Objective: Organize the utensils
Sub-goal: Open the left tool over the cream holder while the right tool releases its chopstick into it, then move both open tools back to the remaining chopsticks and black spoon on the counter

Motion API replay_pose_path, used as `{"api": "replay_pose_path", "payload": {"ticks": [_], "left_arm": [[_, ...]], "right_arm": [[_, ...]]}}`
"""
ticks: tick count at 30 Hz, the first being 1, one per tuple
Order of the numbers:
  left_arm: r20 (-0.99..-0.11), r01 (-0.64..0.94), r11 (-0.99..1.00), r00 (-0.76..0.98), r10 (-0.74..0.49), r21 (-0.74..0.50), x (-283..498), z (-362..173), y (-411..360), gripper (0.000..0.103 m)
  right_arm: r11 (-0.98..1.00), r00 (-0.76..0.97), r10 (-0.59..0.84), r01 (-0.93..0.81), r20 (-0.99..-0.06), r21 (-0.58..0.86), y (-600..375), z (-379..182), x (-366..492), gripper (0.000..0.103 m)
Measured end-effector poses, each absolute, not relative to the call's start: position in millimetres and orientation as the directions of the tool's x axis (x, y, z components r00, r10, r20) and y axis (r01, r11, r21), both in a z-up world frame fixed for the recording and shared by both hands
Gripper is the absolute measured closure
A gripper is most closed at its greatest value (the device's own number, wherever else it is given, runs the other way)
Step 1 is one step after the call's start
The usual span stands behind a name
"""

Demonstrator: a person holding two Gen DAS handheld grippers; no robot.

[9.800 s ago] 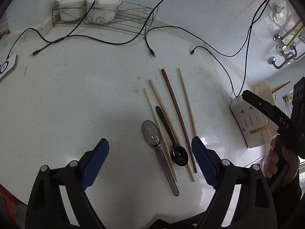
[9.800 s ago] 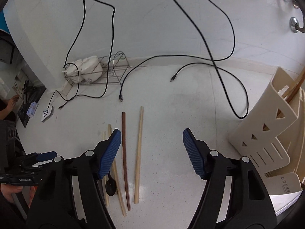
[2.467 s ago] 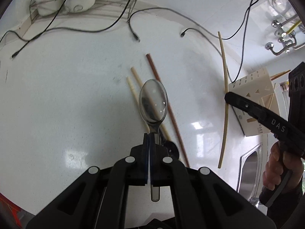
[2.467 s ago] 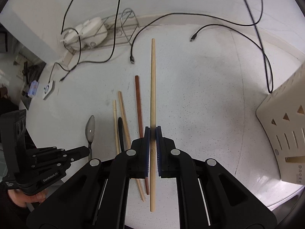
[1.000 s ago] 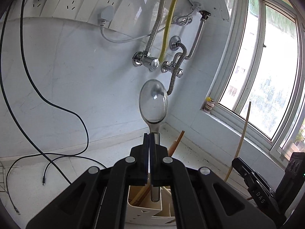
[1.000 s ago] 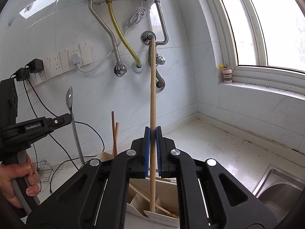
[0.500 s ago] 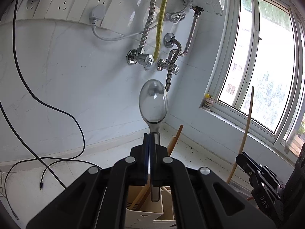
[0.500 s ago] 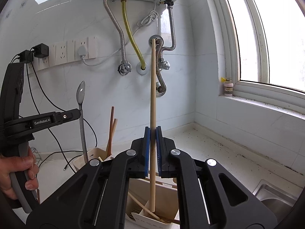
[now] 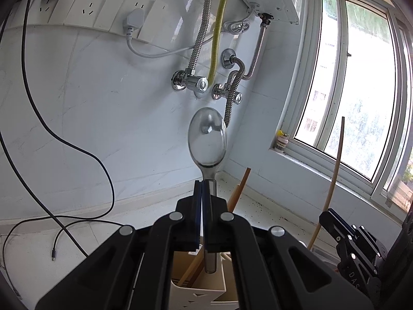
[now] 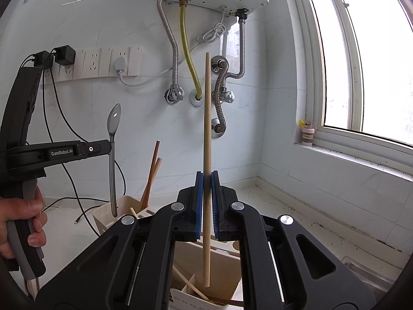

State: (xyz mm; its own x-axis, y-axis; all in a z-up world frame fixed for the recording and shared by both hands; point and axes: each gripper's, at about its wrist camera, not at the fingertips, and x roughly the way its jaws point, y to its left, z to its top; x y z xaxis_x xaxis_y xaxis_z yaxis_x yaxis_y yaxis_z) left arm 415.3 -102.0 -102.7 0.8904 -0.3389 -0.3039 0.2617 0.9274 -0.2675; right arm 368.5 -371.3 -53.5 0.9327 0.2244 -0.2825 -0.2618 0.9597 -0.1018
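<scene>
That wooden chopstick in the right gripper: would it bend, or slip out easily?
The chopstick looks straight and stiff above the right gripper, so it probably won't flex. Being thin, smooth and clamped only near its lower part, it might pivot or slide. Probably light; the holder below would likely catch it.

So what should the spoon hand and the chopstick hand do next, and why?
Probably lower both a little, then let go. The spoon in the left gripper and the chopstick in the right gripper both hang upright, lower tips just at the cream holder.
</scene>
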Motion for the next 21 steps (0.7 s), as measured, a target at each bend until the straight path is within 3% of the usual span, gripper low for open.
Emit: {"api": "replay_pose_path", "payload": {"ticks": [1, 2, 3, 4, 5, 7, 21], "left_arm": [[-0.298, 0.255, 0.933, 0.897, -0.326, -0.252, 412, -105, -103, 0.097], [-0.292, 0.247, 0.939, 0.904, -0.313, -0.241, 409, -108, -103, 0.077], [-0.279, 0.242, 0.94, 0.91, -0.306, -0.24, 404, -110, -102, 0.045], [-0.257, 0.234, 0.942, 0.92, -0.295, -0.242, 398, -112, -99, 0.037], [-0.247, 0.232, 0.941, 0.924, -0.292, -0.244, 394, -113, -96, 0.035], [-0.28, 0.225, 0.945, 0.916, -0.289, -0.239, 394, -115, -94, 0.035], [-0.295, 0.147, 0.952, 0.929, -0.226, -0.267, 362, -102, -47, 0.034]], "right_arm": [[0.959, 0.935, 0.22, -0.26, -0.28, -0.113, -371, -56, 368, 0.097], [0.96, 0.937, 0.213, -0.253, -0.276, -0.12, -371, -59, 366, 0.09], [0.964, 0.943, 0.201, -0.239, -0.264, -0.12, -373, -61, 363, 0.065], [0.969, 0.949, 0.187, -0.22, -0.252, -0.109, -376, -61, 360, 0.054], [0.975, 0.956, 0.178, -0.204, -0.235, -0.092, -380, -60, 357, 0.049], [0.979, 0.957, 0.165, -0.187, -0.237, -0.075, -385, -57, 355, 0.05], [0.982, 0.969, 0.167, -0.18, -0.182, -0.058, -402, -15, 324, 0.048]]}}
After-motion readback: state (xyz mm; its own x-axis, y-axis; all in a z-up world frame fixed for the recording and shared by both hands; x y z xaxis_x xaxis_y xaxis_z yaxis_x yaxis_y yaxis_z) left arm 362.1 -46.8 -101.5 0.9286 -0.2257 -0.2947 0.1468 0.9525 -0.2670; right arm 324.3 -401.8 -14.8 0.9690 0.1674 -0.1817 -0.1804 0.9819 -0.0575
